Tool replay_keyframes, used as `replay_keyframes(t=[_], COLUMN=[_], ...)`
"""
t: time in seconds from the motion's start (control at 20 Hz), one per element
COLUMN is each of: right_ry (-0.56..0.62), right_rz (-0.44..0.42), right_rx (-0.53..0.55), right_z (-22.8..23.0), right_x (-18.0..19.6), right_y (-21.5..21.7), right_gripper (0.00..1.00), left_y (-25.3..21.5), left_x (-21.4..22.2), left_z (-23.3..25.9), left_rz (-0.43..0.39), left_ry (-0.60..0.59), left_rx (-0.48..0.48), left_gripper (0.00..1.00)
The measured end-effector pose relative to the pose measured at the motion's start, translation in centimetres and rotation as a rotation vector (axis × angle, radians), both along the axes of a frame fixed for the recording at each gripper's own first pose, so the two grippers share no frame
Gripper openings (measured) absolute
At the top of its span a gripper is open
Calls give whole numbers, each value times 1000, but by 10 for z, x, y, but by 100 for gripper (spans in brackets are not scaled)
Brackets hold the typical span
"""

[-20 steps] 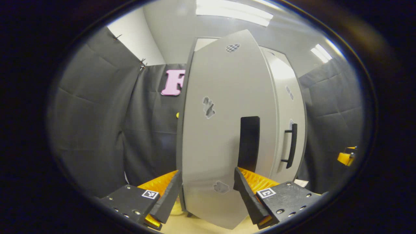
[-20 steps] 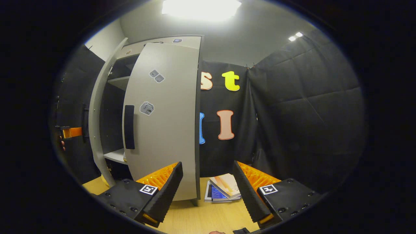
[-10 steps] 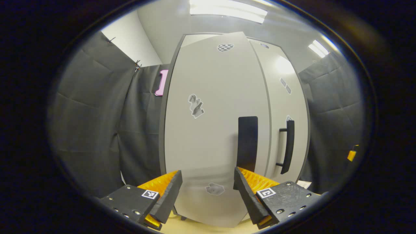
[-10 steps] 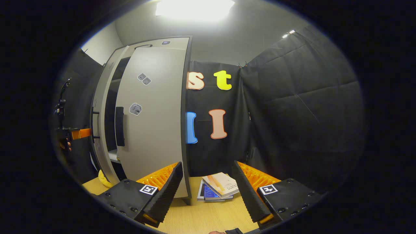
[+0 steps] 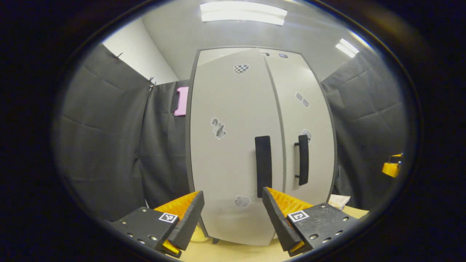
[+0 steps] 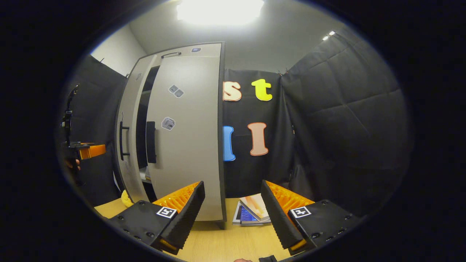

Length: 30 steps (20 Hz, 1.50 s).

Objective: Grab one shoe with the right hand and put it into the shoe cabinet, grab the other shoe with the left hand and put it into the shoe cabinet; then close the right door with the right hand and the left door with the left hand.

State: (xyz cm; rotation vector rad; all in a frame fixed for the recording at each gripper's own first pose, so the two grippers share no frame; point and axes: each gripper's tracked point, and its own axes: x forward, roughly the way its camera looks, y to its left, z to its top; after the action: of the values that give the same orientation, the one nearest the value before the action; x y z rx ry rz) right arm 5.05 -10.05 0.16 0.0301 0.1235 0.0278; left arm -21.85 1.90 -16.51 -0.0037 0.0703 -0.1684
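While both doors [image 5: 233, 153] stand nearly closed, left hand-held gripper [image 5: 233, 214] open, empty

left gripper [image 5: 233, 207] held level, jaws spread wide, right gripper [image 6: 233, 203] likewise, nothing gripped

Shoe cabinet [image 5: 233, 153] — both doors nearly flush.

Black quilted cloth [image 6: 342, 120] walls the booth on all sides. Above it, a white wall [image 5: 140, 54] and grey ceiling [image 6: 276, 40] with bright strip lights [image 5: 243, 12]. The table [image 6: 225, 240] is pale wood; books [image 6: 253, 213] lie by the far cloth.
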Motion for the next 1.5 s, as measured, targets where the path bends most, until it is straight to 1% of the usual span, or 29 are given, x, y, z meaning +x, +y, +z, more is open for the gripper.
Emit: replay_keyframes(t=[0.15, 0.25, 0.35, 0.5, 0.7, 0.75, 0.8, 0.9, 0.95, 1.1, 1.2, 1.5], right_ry=[-7, -19, -29, -39, -39, -34, -29, -21, -22, -20, -20, -23], right_rz=[23, 32, 44, 53, 61, 63, 64, 71, 70, 72, 70, 62], right_rx=[2, -6, -5, -14, -1, -5, -10, -18, -22, -27, -34, -26], right_z=[6, 14, 20, 26, 27, 26, 25, 23, 24, 23, 23, 24], right_x=[-15, -25, -38, -57, -78, -81, -85, -91, -93, -100, -102, -101], right_y=[21, 35, 50, 66, 86, 90, 93, 101, 103, 110, 112, 118], right_gripper=[97, 96, 97, 96, 97, 96, 97, 97, 96, 96, 98, 96], left_y=[14, 27, 40, 57, 74, 77, 80, 87, 90, 97, 100, 111], left_x=[-33, -54, -73, -94, -122, -127, -134, -141, -142, -145, -146, -145], left_z=[10, 16, 21, 26, 13, 9, 5, -5, -10, -20, -23, -27], left_rz=[-11, -15, -12, -10, -8, -8, -8, 1, 4, 13, 16, 23], left_ry=[-8, -18, -28, -32, -10, -4, 3, 15, 25, 48, 51, 46], left_rx=[4, 2, 9, 0, 8, 12, 14, 11, 1, -27, -34, -8], left_gripper=[94, 94, 94, 94, 93, 93, 93, 93, 93, 94, 94, 94])
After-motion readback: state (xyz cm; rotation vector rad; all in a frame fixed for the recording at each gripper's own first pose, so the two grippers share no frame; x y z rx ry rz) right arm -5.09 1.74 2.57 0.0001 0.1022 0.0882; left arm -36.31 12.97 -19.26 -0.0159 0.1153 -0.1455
